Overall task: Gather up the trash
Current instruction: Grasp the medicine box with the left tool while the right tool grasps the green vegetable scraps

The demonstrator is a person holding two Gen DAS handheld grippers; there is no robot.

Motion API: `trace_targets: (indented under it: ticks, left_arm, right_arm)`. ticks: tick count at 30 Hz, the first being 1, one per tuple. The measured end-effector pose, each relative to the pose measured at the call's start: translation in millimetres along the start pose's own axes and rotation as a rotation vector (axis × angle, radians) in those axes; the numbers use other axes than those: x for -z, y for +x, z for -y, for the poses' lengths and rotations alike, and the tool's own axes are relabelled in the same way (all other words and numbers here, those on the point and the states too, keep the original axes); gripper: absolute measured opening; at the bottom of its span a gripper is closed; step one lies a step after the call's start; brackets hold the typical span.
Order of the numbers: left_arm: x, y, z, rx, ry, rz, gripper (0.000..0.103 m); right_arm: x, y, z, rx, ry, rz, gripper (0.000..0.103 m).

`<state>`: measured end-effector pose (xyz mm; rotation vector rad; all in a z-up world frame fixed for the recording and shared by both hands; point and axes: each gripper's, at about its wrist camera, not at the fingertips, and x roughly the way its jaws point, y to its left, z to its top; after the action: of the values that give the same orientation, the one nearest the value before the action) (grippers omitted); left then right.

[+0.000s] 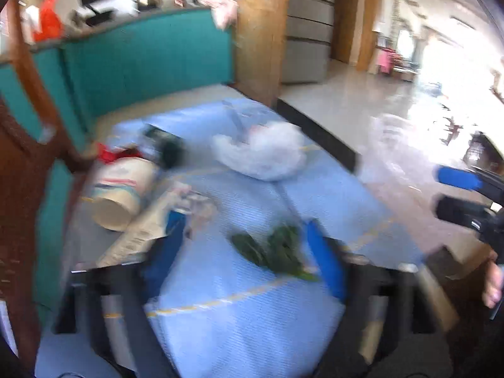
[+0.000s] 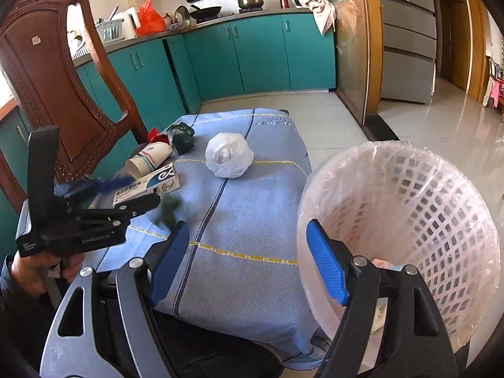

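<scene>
In the left wrist view my left gripper [image 1: 250,245] is open, and a green leaf [image 1: 274,252] lies on the blue cloth [image 1: 239,330] between its fingers, untouched by the pads. Beyond it lie a crumpled white plastic bag [image 1: 264,151], a tipped paper cup [image 1: 119,195] and a flat carton [image 1: 138,236]. My right gripper [image 2: 249,264] is open and empty over the cloth's near edge. To its right stands the white lattice waste basket [image 2: 409,189] with a clear liner. The right wrist view also shows the left gripper [image 2: 119,192], leaf [image 2: 170,211], bag [image 2: 229,156], cup [image 2: 148,160] and carton [image 2: 148,186].
A dark green wrapper [image 2: 182,135] and a red scrap [image 2: 156,135] lie at the cloth's far left. A carved brown chair [image 2: 53,72] stands left of the table. Teal cabinets [image 2: 252,53] run along the back, and tiled floor [image 2: 456,132] opens to the right.
</scene>
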<state>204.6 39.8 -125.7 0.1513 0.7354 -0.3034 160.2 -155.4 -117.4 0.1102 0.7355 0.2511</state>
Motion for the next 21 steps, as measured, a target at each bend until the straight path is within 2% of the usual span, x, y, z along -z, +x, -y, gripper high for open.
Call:
trace_targets:
  ticks: [4, 6, 9, 11, 13, 15, 19, 21]
  left_arm:
    - [-8, 5, -37, -0.064, -0.103, -0.004, 0.083]
    - [-9, 16, -63, -0.076, -0.186, -0.057, 0.083]
    - [-5, 33, -93, -0.055, -0.294, -0.125, 0.081]
    - [-4, 44, -102, -0.051, -0.318, -0.157, 0.08]
    - [-4, 49, -103, -0.038, -0.308, -0.168, 0.081]
    - [-3, 54, -101, -0.035, -0.289, -0.185, 0.081]
    - [0, 59, -94, -0.03, -0.241, -0.222, 0.081]
    - [1, 61, -90, -0.029, -0.214, -0.225, 0.081]
  right_arm:
    - [3, 15, -16, -0.036, -0.036, -0.034, 0.075]
    - [3, 30, -27, -0.063, -0.062, -0.054, 0.075]
    - [3, 62, -50, -0.118, -0.108, -0.099, 0.075]
    - [2, 88, -69, -0.152, -0.15, -0.137, 0.066]
    - [2, 106, -82, -0.155, -0.179, -0.163, 0.061]
    - [4, 125, -92, -0.151, -0.203, -0.191, 0.051]
    - [5, 134, -94, -0.135, -0.212, -0.191, 0.018]
    - [4, 130, -86, -0.151, -0.178, -0.195, 0.015]
